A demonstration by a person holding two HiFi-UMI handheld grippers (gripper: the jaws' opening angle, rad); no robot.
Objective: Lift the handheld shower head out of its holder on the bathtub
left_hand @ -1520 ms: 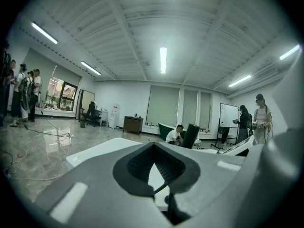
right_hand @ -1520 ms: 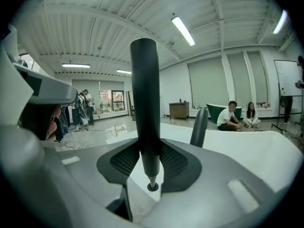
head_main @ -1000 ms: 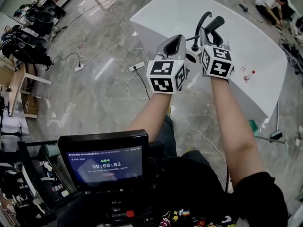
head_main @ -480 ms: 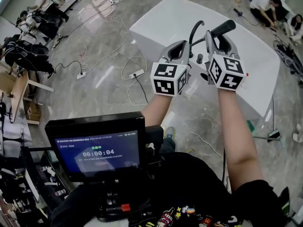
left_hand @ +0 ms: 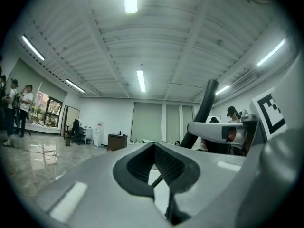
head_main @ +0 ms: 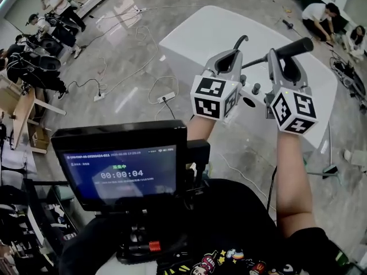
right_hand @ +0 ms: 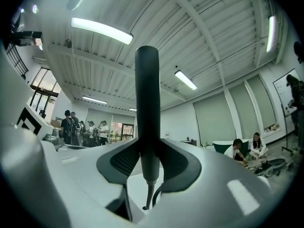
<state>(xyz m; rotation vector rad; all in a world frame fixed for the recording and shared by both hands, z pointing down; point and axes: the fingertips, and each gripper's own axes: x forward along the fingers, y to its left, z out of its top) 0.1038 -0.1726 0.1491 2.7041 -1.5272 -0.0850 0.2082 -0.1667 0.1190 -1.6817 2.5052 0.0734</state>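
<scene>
The black handheld shower head (head_main: 292,47) is off the white bathtub (head_main: 189,30), slanting up to the right. My right gripper (head_main: 285,67) is shut on its handle. In the right gripper view the shower head (right_hand: 147,108) stands upright between the pads, with its thin hose (right_hand: 151,194) hanging below. The round holder (head_main: 249,102) and a knob (head_main: 256,87) show on the tub rim between the grippers. My left gripper (head_main: 227,61) hovers beside the curved black spout (head_main: 238,40), shut with nothing in it. In the left gripper view the shower head (left_hand: 203,110) rises at the right.
A screen (head_main: 120,171) on the person's chest rig fills the lower left. Cables and a power strip (head_main: 165,89) lie on the glossy floor left of the tub. People sit at the far right (head_main: 318,10) and stand at the far left (head_main: 54,2).
My right gripper has moved right and up with the shower head, away from the spout. The left gripper has stayed near the spout. The head view has shifted.
</scene>
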